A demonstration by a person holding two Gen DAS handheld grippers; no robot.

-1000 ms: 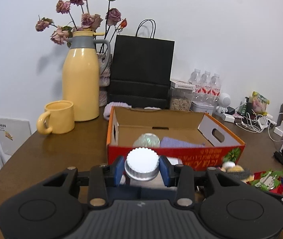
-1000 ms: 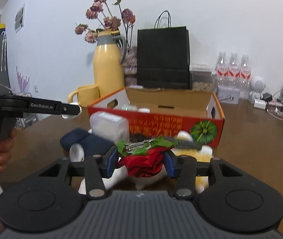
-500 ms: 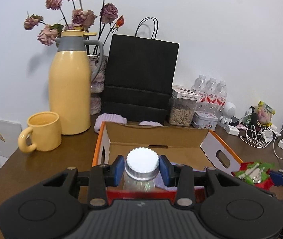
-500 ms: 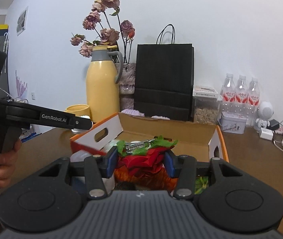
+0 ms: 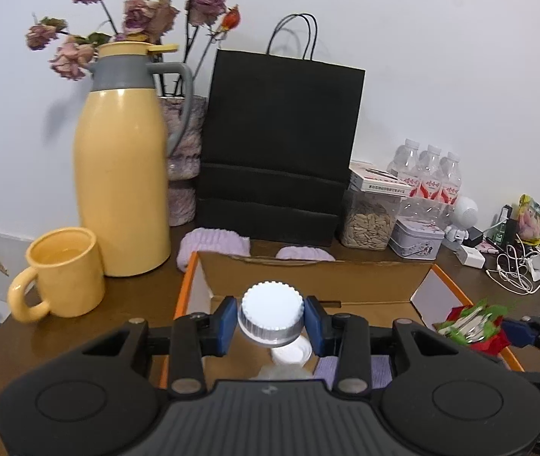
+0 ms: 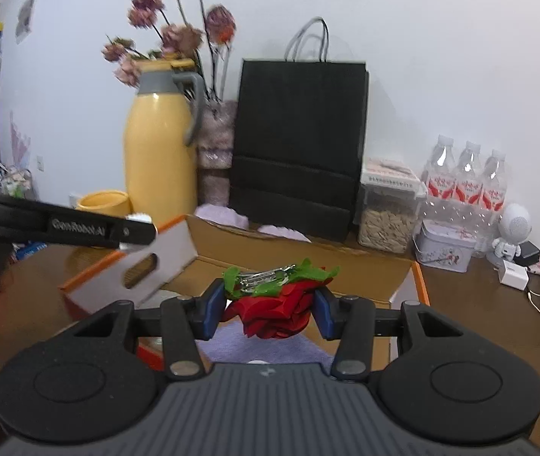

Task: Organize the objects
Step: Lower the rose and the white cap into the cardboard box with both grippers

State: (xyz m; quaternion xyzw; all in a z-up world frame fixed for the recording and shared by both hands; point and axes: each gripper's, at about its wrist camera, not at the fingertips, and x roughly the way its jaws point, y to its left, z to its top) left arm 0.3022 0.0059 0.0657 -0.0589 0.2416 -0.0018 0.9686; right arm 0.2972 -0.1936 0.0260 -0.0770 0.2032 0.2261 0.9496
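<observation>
Two grippers over open cardboard box point(image 5: 308, 277). Left gripper point(image 5: 271, 323) clamped on white ribbed cap of jar point(image 5: 271, 313), blue pads pressing both sides; jar held above box interior. Right gripper point(image 6: 270, 309) pinching red fabric rose point(image 6: 273, 311) with green leaves and metal clip on top, above purple cloth point(image 6: 262, 347) in box. Yellow thermos point(image 5: 122, 167), yellow mug point(image 5: 61, 273), black paper bag point(image 5: 277, 144) behind box.
</observation>
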